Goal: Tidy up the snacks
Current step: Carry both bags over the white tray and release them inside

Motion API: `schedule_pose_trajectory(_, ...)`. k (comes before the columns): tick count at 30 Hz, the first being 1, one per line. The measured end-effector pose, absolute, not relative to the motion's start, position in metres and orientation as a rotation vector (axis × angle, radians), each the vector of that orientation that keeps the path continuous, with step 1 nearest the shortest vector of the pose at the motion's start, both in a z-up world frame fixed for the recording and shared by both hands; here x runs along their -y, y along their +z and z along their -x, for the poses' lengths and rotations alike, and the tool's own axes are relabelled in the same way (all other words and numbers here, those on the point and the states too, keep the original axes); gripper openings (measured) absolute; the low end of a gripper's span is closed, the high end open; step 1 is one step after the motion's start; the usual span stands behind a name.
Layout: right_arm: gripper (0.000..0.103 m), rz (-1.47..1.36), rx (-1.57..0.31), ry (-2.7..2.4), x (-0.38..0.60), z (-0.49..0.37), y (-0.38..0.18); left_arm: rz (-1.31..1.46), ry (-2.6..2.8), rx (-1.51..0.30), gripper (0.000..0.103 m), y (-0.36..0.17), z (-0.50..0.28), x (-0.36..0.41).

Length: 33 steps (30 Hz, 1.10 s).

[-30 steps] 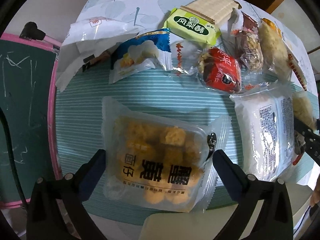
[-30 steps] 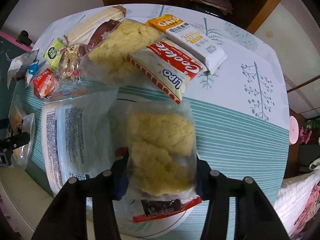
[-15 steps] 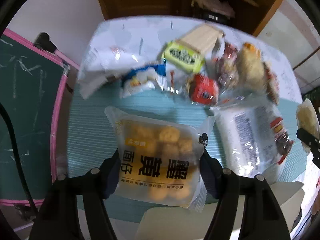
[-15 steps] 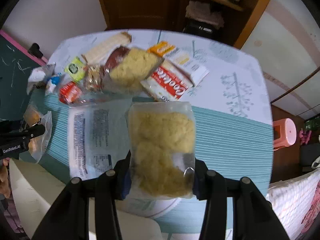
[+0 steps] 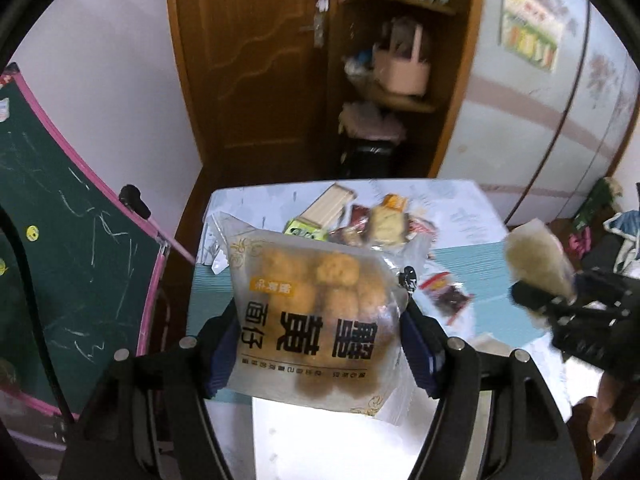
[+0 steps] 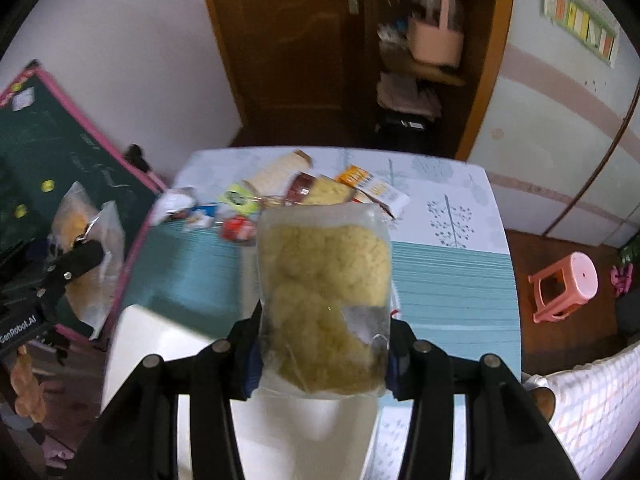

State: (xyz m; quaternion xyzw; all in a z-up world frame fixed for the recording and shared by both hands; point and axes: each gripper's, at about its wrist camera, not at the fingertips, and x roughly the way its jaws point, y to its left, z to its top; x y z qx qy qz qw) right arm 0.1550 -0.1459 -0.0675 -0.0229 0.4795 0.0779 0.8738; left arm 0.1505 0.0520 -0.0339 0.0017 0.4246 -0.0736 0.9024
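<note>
Between the blue pads of the left gripper [image 5: 318,350] a clear packet of golden fried balls [image 5: 316,316] is held by its two side edges, lifted clear of the table [image 5: 460,208]; the jaws are opening slightly, yet the pads are seen pressed on the wrapper. The packet's long axis is judged to run forward from the fingers, its printed end nearest the camera. A clear bag of pale yellow crisps [image 6: 326,300] is clamped at its lower end in the right gripper [image 6: 324,358], jaws narrow, the bag standing out lengthwise ahead of the fingers and likewise off the table. A white container [image 6: 160,344] is seen directly below both packets, at the near table edge; its rim is partly hidden. The drop point is therefore judged to lie beneath and slightly behind each packet's far end, so a downward move is called for. Neither hand is clearly nearer. The remaining snacks [image 6: 280,192] are seen heaped at the far side, well apart from both grippers.
</note>
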Motion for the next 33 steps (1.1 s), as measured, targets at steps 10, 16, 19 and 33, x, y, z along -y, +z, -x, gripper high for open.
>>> schedule_pose_trajectory(10,0.047,-0.018,-0.905,0.233,0.129,-0.052,-0.046,0.071,-0.153,-0.816,0.072,-0.034,-0.064,-0.053)
schedule_pose_trajectory(16,0.047,-0.036,-0.898,0.218,0.127,-0.024,-0.058,0.040,-0.135,-0.795,0.074,-0.053,-0.041,-0.044)
schedule_pose_trajectory(19,0.047,0.018,-0.906,0.178,0.122,-0.017,-0.070,-0.006,-0.110,-0.794,0.075,-0.060,-0.036,-0.038)
schedule_pose_trajectory(33,0.049,-0.027,-1.133,0.144,0.123,-0.029,-0.135,-0.003,-0.092,-1.024,0.084,-0.131,-0.051,-0.034)
